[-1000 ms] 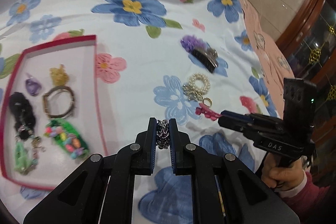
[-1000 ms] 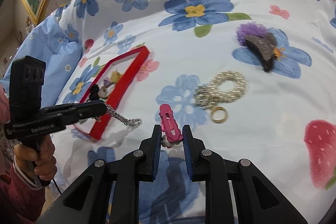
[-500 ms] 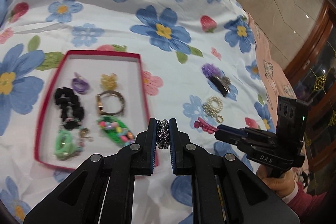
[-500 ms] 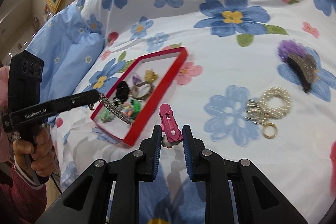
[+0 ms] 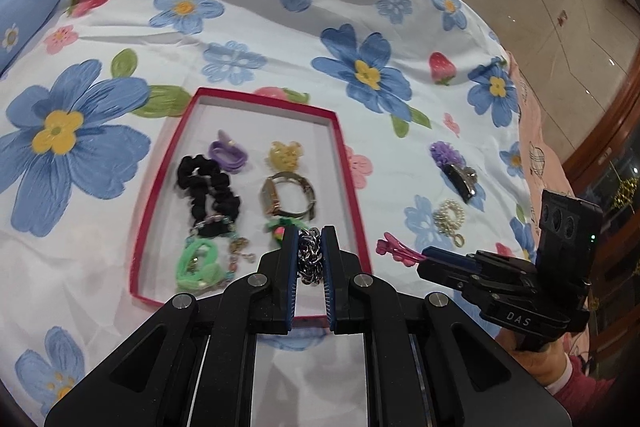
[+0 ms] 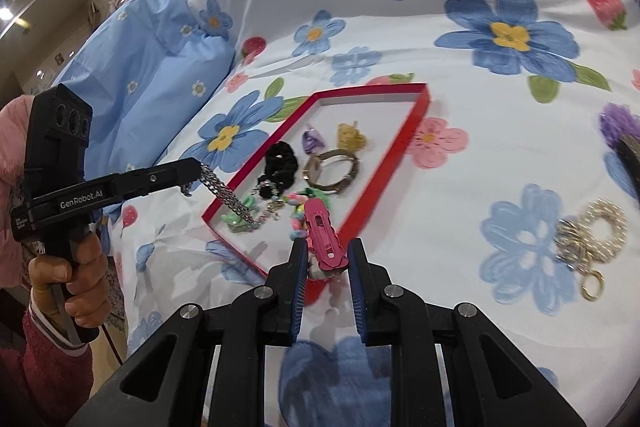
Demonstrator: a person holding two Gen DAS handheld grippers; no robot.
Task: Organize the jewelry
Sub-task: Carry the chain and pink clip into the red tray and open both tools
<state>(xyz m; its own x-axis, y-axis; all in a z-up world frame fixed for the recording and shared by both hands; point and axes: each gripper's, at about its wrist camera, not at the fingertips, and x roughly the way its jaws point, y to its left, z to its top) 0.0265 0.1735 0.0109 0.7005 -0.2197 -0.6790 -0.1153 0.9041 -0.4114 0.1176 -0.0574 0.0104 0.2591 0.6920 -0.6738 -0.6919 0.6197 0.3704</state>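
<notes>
My left gripper [image 5: 311, 251] is shut on a silver chain [image 5: 310, 259], held above the near end of the red-rimmed tray [image 5: 344, 163]; in the right wrist view the silver chain [image 6: 228, 193] dangles from the left gripper [image 6: 198, 167] over the tray's near corner. My right gripper [image 6: 327, 261] is shut on a pink hair clip [image 6: 322, 233] above the tray's near right rim [image 6: 414, 121]; the left wrist view shows the pink hair clip [image 5: 398, 249] sticking out of the right gripper [image 5: 426, 254]. The tray holds a black scrunchie [image 5: 208, 187], watch [image 5: 286, 195], purple and yellow pieces, green and beaded items.
On the floral bedsheet right of the tray lie a pearl bracelet with a gold ring [image 5: 450, 215] and a purple-and-black hair claw [image 5: 456, 167]. A blue pillow [image 6: 152, 67] sits at the left. A hand [image 6: 76, 267] grips the left gripper's handle. Tiled floor lies beyond the bed.
Both grippers have travelled leftward over the sheet toward the tray, each keeping its item. The tray has come toward the centre of both views; chain and clip now hang over its near end.
</notes>
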